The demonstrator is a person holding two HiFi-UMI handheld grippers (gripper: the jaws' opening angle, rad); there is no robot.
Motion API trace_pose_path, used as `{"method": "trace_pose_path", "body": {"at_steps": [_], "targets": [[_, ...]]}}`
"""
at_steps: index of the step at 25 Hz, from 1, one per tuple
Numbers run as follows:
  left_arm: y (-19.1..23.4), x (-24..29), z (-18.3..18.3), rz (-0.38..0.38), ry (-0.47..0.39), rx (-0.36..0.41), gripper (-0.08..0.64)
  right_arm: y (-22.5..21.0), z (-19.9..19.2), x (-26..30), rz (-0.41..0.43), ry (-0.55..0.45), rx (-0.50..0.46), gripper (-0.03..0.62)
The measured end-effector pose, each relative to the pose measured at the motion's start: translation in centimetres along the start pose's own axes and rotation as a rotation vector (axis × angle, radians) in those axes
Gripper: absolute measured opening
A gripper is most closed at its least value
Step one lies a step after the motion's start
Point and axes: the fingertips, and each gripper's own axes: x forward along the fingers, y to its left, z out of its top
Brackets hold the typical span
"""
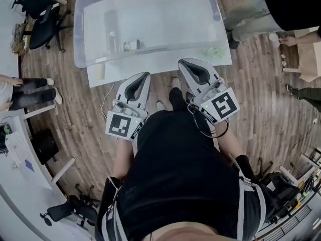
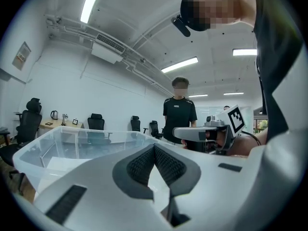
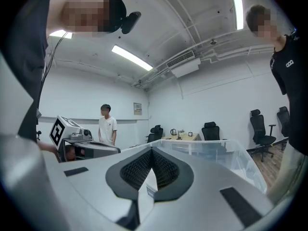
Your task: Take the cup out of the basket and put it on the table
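A clear plastic basket (image 1: 80, 34) stands on a white table (image 1: 165, 69) in front of me. Inside it a small cup (image 1: 131, 45) lies on its side, next to a clear upright container (image 1: 111, 34). My left gripper (image 1: 145, 75) is held at the table's near edge, short of the basket, its jaws shut with nothing between them. To its right, my right gripper (image 1: 183, 63) is also shut and empty. In the left gripper view the shut left gripper (image 2: 154, 146) points over the basket's rim (image 2: 72, 141). The right gripper (image 3: 151, 150) shows the basket (image 3: 211, 148) to its right.
A person (image 1: 271, 9) stands at the table's far right corner, and another person's legs (image 1: 25, 89) show at the left. Office chairs (image 1: 42, 24) stand on the wooden floor at the far left. Something pale green (image 1: 215, 50) lies in the basket's right end.
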Motion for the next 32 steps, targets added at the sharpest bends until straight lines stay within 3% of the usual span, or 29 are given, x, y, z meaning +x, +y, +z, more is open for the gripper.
{"method": "trace_pose_path", "body": {"at_steps": [14, 25, 32], "targets": [[1.6, 8.6, 1.9, 0.085, 0.004, -0.010, 0.018, -8.8, 0.7, 2.1, 0.071, -0.017, 0.042, 0.017], [2.2, 11.1, 1.9, 0.159, 0.036, -0.022, 0.018, -10.6, 0.6, 3.8, 0.166, -0.014, 0.069, 0.016], [3.0, 11.6, 1.7, 0.162, 0.052, -0.024, 0.018, -10.6, 0.0, 5.1, 0.187, -0.006, 0.083, 0.015]]}}
